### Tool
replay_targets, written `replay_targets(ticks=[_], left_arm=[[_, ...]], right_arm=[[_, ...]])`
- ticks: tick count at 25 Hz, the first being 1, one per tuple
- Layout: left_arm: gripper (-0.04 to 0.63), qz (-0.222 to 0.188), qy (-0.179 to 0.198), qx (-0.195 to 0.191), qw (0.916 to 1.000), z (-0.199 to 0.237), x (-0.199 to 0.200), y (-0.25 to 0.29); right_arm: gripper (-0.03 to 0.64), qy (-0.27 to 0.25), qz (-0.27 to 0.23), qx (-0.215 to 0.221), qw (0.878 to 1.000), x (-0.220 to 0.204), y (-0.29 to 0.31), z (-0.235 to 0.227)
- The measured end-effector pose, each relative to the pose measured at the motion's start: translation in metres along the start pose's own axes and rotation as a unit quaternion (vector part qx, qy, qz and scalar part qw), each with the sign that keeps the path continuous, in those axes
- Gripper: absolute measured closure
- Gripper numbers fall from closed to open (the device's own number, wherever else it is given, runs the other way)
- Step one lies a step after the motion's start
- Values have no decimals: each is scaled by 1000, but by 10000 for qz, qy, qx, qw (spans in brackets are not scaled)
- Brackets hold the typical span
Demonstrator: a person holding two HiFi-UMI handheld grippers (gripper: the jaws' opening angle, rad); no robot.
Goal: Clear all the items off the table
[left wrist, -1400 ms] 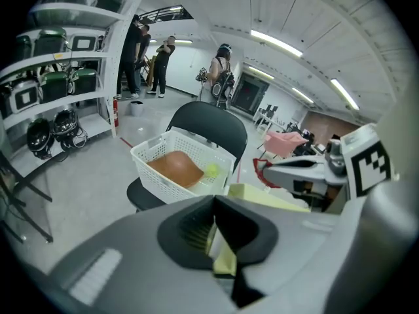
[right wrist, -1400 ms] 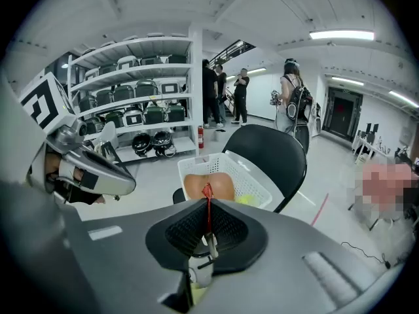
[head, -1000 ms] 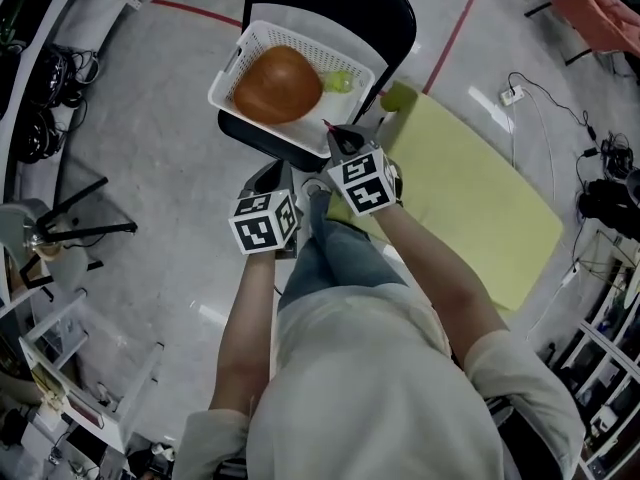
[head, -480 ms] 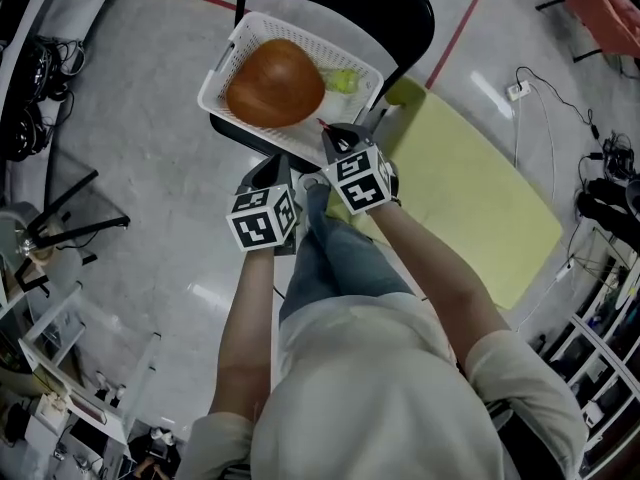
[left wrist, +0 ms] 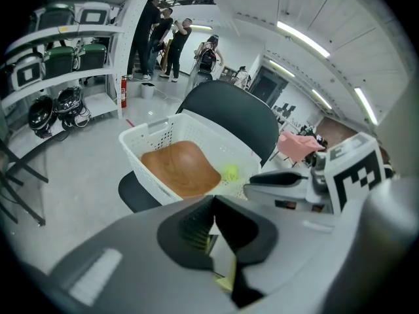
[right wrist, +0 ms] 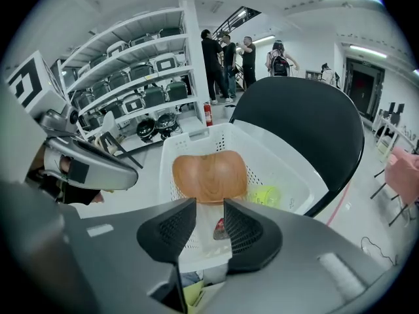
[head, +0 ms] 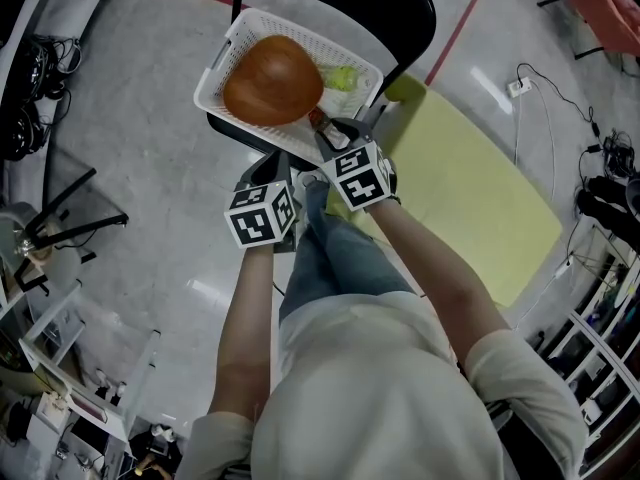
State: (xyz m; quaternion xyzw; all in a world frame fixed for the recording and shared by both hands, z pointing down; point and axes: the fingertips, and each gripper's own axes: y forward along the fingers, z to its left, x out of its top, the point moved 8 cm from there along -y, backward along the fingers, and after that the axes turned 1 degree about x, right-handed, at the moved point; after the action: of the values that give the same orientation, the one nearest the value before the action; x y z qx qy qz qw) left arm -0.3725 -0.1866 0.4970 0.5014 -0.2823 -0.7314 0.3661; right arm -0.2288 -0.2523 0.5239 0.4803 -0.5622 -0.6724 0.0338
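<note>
Black chair (head: 400, 3), shelving (right wrist: 131, 61), red floor tape (head: 461, 25), standing people (right wrist: 226, 61)

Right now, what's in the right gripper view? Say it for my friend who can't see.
The right gripper has just been opening its jaws over a white basket, with a small red thing loose between them. The basket holds a wooden bowl and a yellow ball, and sits on a black chair.
</note>
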Motion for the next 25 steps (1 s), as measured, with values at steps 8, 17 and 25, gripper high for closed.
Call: replay_targets(ticks=[8,17,25], left_arm=[[586,10,15,-35,10000,-5,-1,-1],[586,-34,161,-102,9998,-17,-1,-9],[586,-32,267,-254,9993,-32,-8,-23]], right_arm=[[489,17,-39,-61,10000,0,-7,-2],[516,77,-201,-145,9997,-2,-27,3],[557,207,-347,-345,9986,-7,-55,6]])
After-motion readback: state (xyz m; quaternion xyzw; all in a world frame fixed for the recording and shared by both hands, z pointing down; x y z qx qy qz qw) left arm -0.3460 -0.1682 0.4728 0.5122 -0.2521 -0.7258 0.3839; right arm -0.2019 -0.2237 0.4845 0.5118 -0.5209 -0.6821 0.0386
